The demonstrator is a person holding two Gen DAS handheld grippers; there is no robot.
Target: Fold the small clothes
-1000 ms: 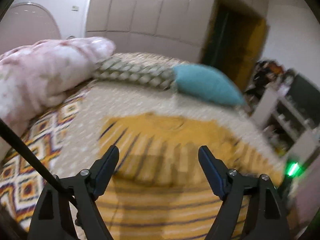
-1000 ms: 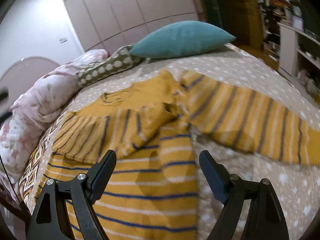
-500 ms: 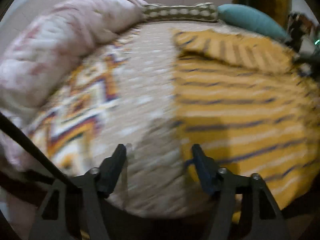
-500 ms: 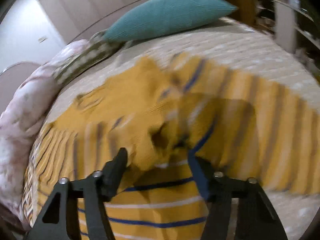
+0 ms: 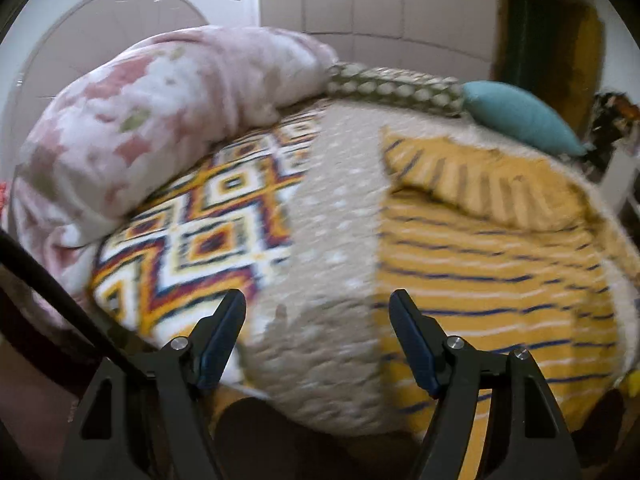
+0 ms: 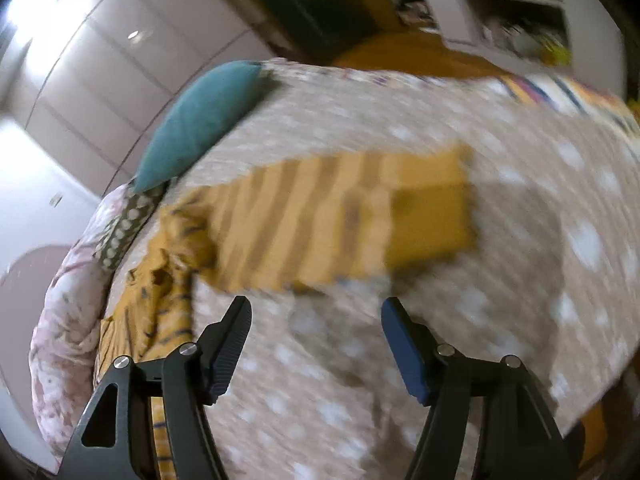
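A mustard sweater (image 5: 484,276) with blue and white stripes lies flat on the dotted beige bedspread (image 5: 332,216). One sleeve (image 5: 488,188) is folded across its chest. My left gripper (image 5: 318,314) stands open at the sweater's lower left edge, with only bedspread between its fingers. In the right wrist view the other sleeve (image 6: 340,220) stretches out sideways and ends in a plain cuff (image 6: 432,216). My right gripper (image 6: 316,320) hovers just short of that sleeve. Its jaws are opening and hold nothing.
A pink floral duvet (image 5: 152,120) is heaped at the left. A dotted bolster (image 5: 392,88) and a teal pillow (image 5: 520,116) lie at the head. A diamond-patterned blanket (image 5: 192,240) covers the left strip. White shelves (image 6: 512,12) stand beyond the bed.
The left gripper dropped back from above the chest to the sweater's lower left edge. The right gripper swung and rolled off the body to the outstretched sleeve.
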